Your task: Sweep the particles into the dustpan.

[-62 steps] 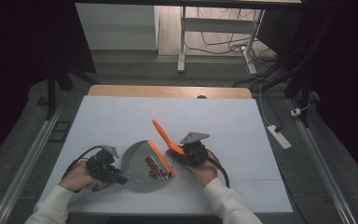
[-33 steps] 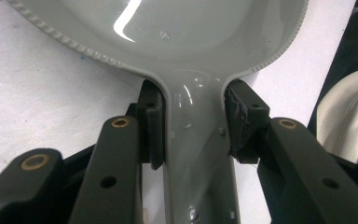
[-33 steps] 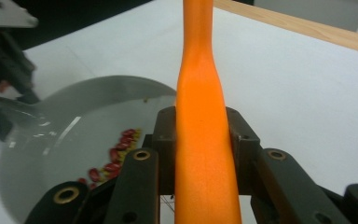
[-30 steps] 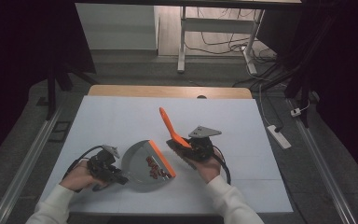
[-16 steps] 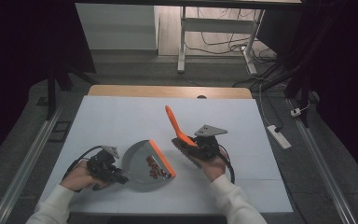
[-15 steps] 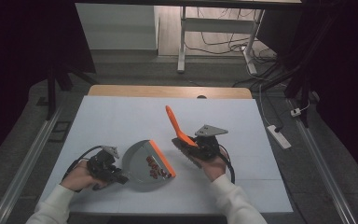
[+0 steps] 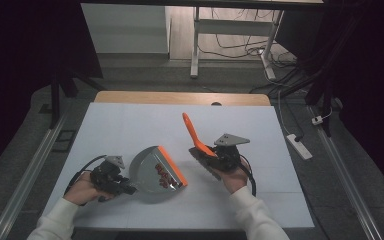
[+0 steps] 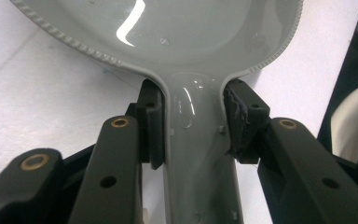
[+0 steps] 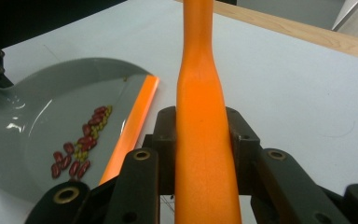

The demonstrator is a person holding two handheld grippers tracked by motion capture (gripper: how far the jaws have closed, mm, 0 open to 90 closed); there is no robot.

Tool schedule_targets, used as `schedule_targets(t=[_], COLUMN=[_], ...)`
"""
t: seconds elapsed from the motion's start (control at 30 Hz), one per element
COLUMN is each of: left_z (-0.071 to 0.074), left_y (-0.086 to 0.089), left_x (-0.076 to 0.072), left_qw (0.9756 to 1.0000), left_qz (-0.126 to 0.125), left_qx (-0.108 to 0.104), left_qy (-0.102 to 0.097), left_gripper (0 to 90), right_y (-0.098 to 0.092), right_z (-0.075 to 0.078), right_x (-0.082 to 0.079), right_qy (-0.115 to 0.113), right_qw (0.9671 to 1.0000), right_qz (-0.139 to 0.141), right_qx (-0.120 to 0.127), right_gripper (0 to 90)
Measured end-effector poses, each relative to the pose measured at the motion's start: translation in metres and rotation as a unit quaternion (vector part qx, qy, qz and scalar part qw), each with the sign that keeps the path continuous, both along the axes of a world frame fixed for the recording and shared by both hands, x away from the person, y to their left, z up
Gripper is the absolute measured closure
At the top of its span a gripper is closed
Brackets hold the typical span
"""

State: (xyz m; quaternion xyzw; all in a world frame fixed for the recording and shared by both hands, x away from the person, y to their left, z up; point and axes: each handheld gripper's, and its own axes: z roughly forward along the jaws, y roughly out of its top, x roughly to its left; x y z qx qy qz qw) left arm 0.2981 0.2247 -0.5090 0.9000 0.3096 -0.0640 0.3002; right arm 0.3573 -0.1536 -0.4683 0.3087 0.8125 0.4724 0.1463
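On the white table (image 7: 130, 125), the left gripper (image 7: 111, 179) sits at the near left, its jaws clamped on the grey handle of a dustpan (image 7: 152, 172); the left gripper view shows both pads pressed against the sides of that handle (image 8: 196, 154) just below where it widens into the pan. The dustpan lies flat on the table, just left of centre, with its orange lip (image 7: 172, 165) on the right side, facing the other hand. Inside it, close to the lip, lies a small heap of red beans (image 9: 77, 149) mixed with smaller yellow bits, probably kernels, though they are too small to tell for sure. The right gripper (image 7: 219, 157) is just right of the dustpan, apart from it, and grips an orange-handled brush (image 7: 194, 135): its jaws close on the handle (image 9: 203, 140), which slants up and away toward the far side, while the dark bristle end (image 7: 202, 161) hangs low near the table beside the gripper.
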Motion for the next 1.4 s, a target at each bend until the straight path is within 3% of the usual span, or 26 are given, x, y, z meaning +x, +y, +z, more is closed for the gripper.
schedule_targets(t=[0.23, 0.4, 0.63, 1.13, 1.4], left_z=[-0.001, 0.001, 0.001, -0.001, -0.001], left_y=[0.005, 0.008, 0.008, 0.015, 0.017], left_x=[-0.004, -0.01, -0.019, -0.035, -0.04], left_qw=[0.9996, 0.9982, 0.996, 0.9881, 0.9818], left_qz=[0.026, 0.054, 0.083, 0.142, 0.176], left_qx=[-0.01, -0.019, -0.028, -0.055, -0.066], left_qy=[-0.007, -0.019, -0.02, -0.024, -0.027], left_gripper=[61.7, 61.6, 61.6, 61.6, 61.5], right_y=[-0.009, -0.015, -0.024, -0.049, -0.059], right_z=[0.002, 0.003, 0.004, 0.003, 0.004], right_x=[-0.001, -0.003, -0.008, -0.016, -0.019], right_qy=[0.0, 0.001, 0.004, 0.01, 0.016], right_qw=[1.0, 1.0, 1.0, 0.9999, 0.9999], right_qz=[-0.004, 0.0, 0.0, -0.003, -0.001], right_qx=[0.002, -0.001, -0.004, -0.002, 0.004], right_gripper=[70.2, 70.2, 70.2, 70.2, 70.2])
